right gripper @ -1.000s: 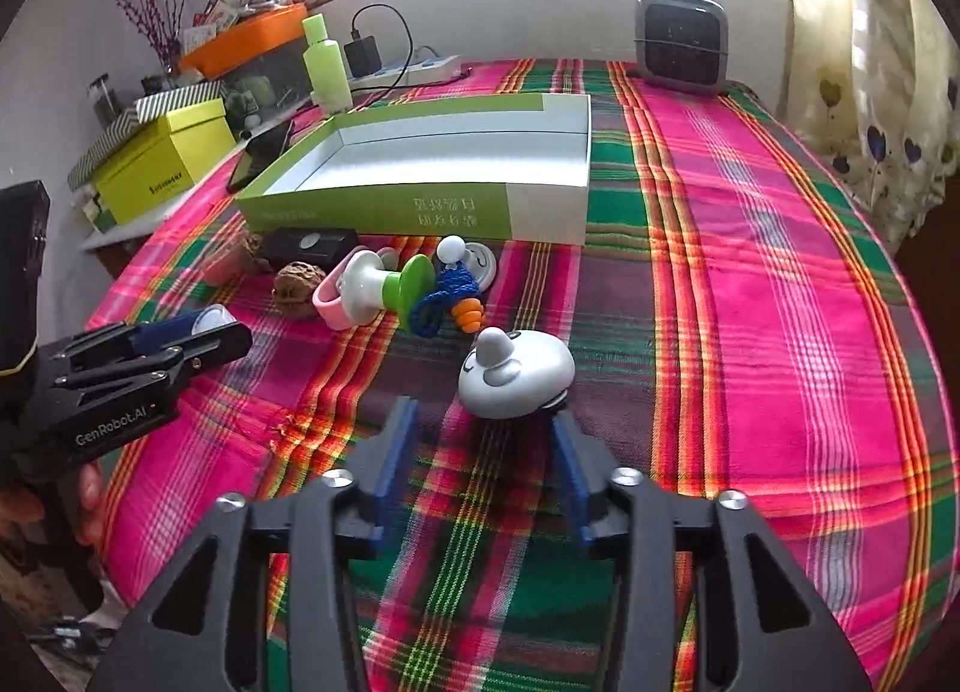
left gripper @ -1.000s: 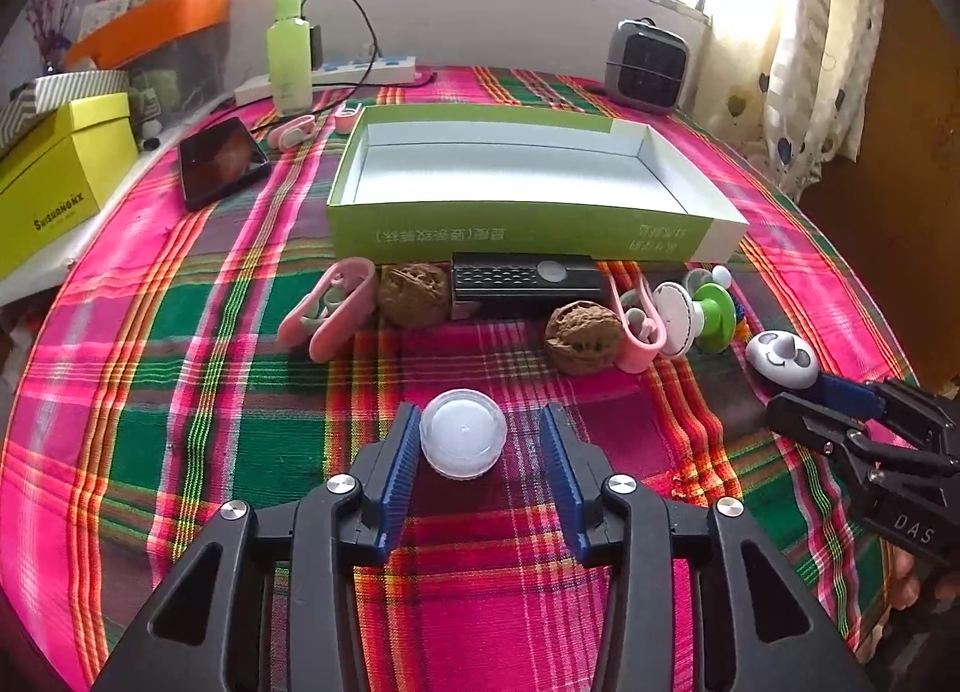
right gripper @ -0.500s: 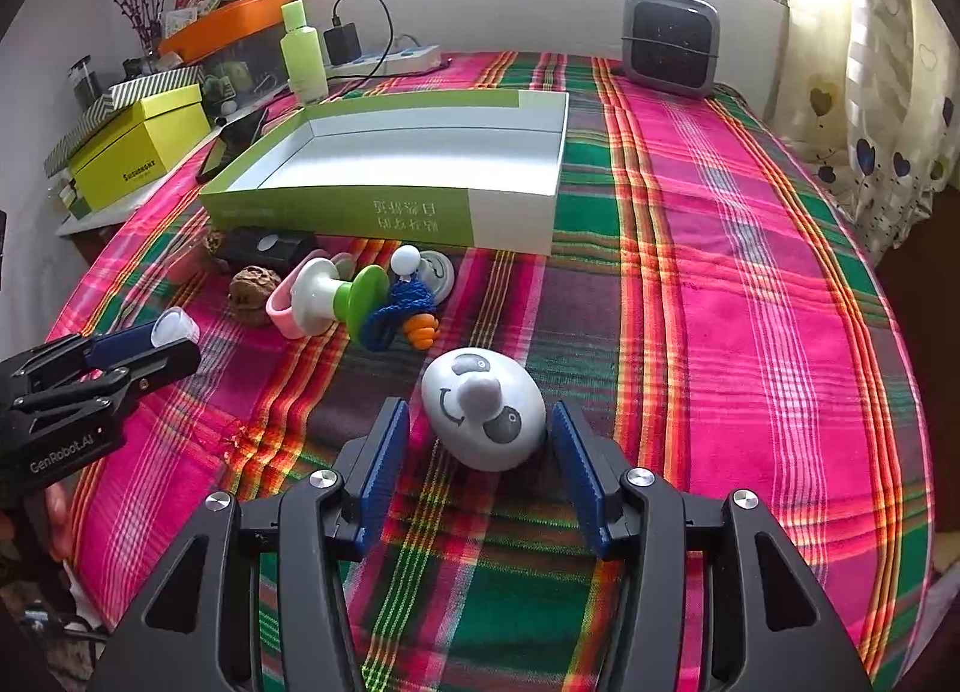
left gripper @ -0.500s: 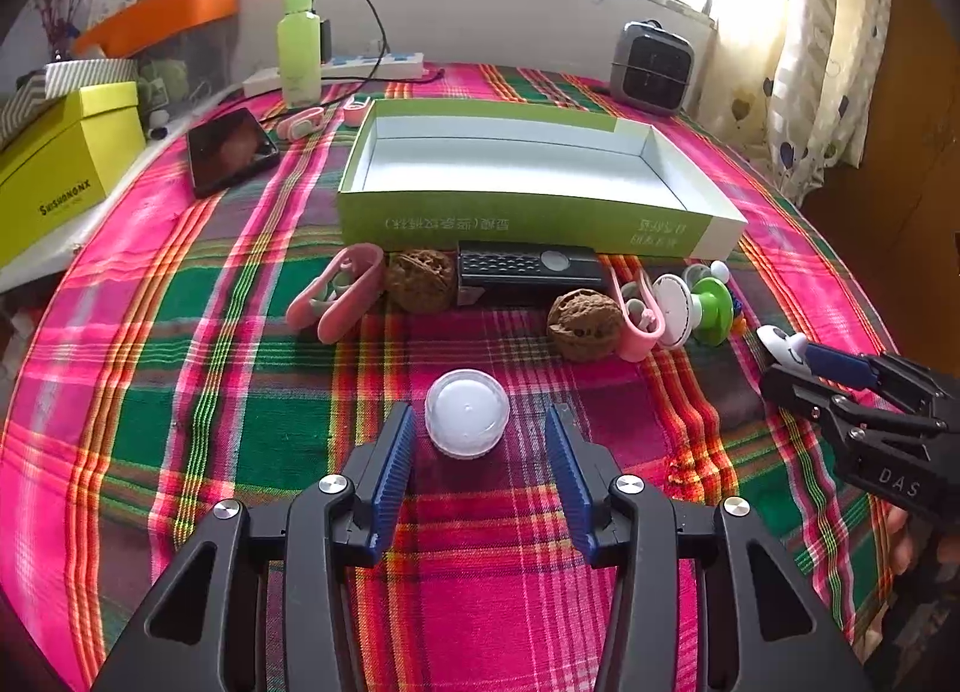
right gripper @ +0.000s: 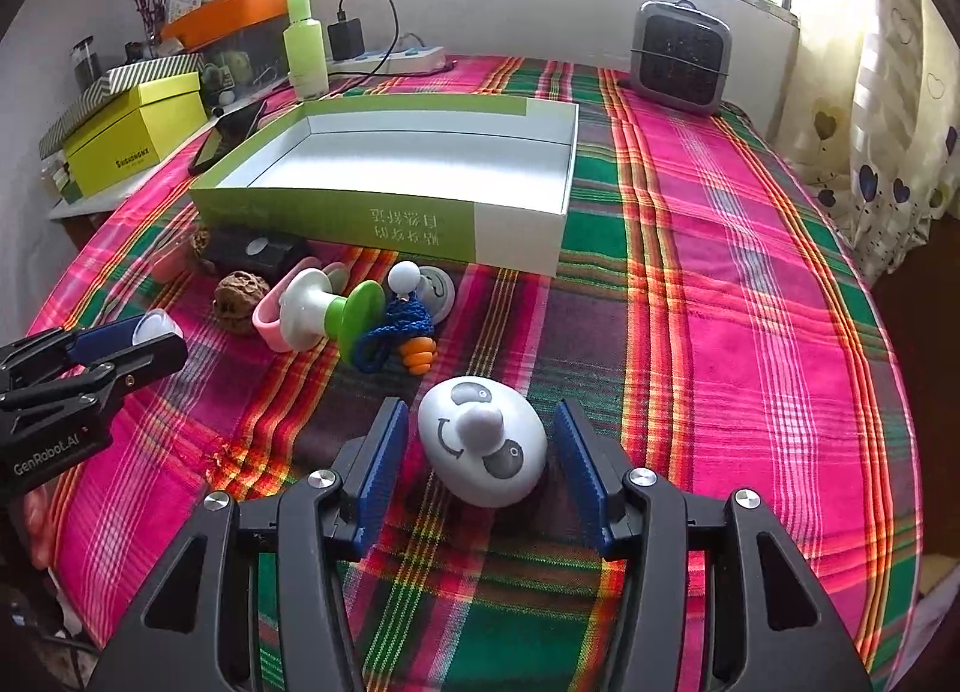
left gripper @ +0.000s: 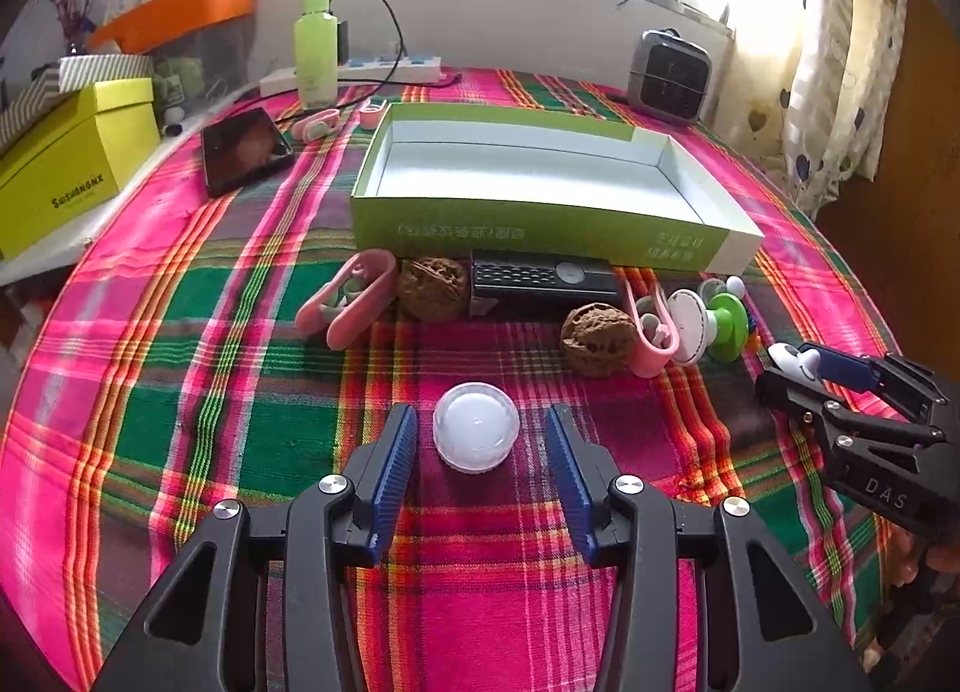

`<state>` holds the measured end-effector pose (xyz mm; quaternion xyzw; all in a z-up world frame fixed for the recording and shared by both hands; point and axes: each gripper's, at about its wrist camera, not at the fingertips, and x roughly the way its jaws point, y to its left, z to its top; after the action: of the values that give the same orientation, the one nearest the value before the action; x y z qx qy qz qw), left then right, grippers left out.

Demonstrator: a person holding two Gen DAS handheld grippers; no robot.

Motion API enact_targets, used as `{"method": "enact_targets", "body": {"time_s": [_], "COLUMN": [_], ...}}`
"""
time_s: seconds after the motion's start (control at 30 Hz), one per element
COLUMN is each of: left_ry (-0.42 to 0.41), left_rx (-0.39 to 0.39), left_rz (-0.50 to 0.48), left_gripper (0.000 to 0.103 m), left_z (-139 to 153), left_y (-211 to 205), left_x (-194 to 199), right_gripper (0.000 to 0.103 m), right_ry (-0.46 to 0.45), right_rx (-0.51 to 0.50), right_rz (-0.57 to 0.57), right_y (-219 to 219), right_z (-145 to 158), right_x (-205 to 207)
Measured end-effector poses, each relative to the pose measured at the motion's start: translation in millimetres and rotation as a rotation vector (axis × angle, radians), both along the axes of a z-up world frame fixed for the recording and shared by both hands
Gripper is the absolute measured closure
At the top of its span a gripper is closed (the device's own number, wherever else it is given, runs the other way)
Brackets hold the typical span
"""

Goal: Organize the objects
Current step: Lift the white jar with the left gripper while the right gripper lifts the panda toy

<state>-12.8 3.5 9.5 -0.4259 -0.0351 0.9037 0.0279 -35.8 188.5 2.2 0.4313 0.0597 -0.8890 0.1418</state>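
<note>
Right wrist view: right gripper [right gripper: 474,452] jaws, just opening, now straddle the panda egg [right gripper: 483,440], untouched; left gripper [left gripper: 480,455] gapes around the white capsule [left gripper: 476,435]. Both pickups look imminent.

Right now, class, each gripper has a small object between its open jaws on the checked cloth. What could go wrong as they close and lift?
1. The round translucent white cap sits apart from both pads of the left gripper; uneven closing could push it aside.
2. The smooth white egg-shaped panda toy lies tilted inside the right gripper; its curved shell may squirt out.
3. The clutter before the shallow green cardboard box could be knocked.
</note>
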Motion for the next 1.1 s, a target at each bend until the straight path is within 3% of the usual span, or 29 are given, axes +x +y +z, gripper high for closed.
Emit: {"method": "enact_targets", "body": {"time_s": [0.17,0.67,1.1], "left_ry": [-0.002,-0.028,0.008], "left_rx": [-0.015,-0.016,-0.017], "left_rz": [0.018,-0.064,-0.084], "left_gripper": [0.077,0.077,0.077], "left_z": [0.4,3.8,19.9], "left_y": [-5.1,1.1,5.3], "left_x": [-1.8,-11.9,-18.8], "right_gripper": [0.06,0.06,0.06], "right_ry": [0.006,-0.002,0.037], "right_rx": [0.006,-0.029,-0.068], "right_rz": [-0.011,-0.027,0.028], "right_y": [-1.2,-4.6,-19.9], "right_z": [0.7,2.2,19.8], "right_x": [2.9,5.1,4.5]}}
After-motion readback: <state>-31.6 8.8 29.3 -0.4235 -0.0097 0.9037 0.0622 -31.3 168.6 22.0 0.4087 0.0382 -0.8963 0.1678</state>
